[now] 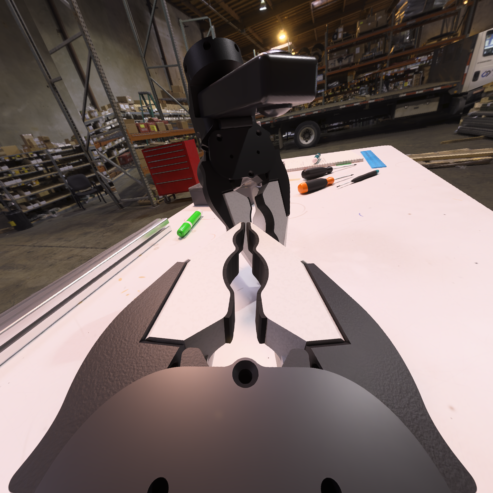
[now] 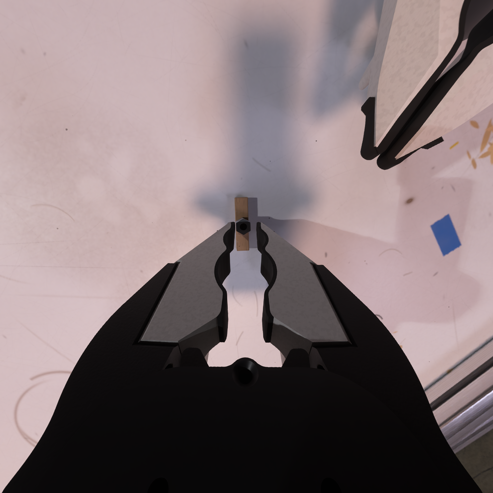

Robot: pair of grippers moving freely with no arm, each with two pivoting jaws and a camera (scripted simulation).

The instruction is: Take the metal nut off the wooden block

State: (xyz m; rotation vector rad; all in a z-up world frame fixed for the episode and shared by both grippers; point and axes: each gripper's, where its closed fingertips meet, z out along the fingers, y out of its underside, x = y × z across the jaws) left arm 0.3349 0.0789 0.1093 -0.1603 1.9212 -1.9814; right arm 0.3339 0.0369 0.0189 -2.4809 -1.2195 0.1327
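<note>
The metal nut (image 2: 243, 227) is small, dark and hexagonal with a round bore, sitting on a narrow, pale wooden block (image 2: 241, 224) that lies on the scuffed white counter (image 2: 106, 133), away from the aluminium rail (image 2: 464, 394) along one edge. The right gripper (image 2: 245, 226) points straight down, its fingers narrowly apart on either side of nut and block, not yet pinching. The left gripper (image 1: 245, 226) hovers nearby with fingertips almost together, holding nothing. A green marker (image 1: 189, 224) and screwdrivers (image 1: 316, 184) lie toward the far edge.
</note>
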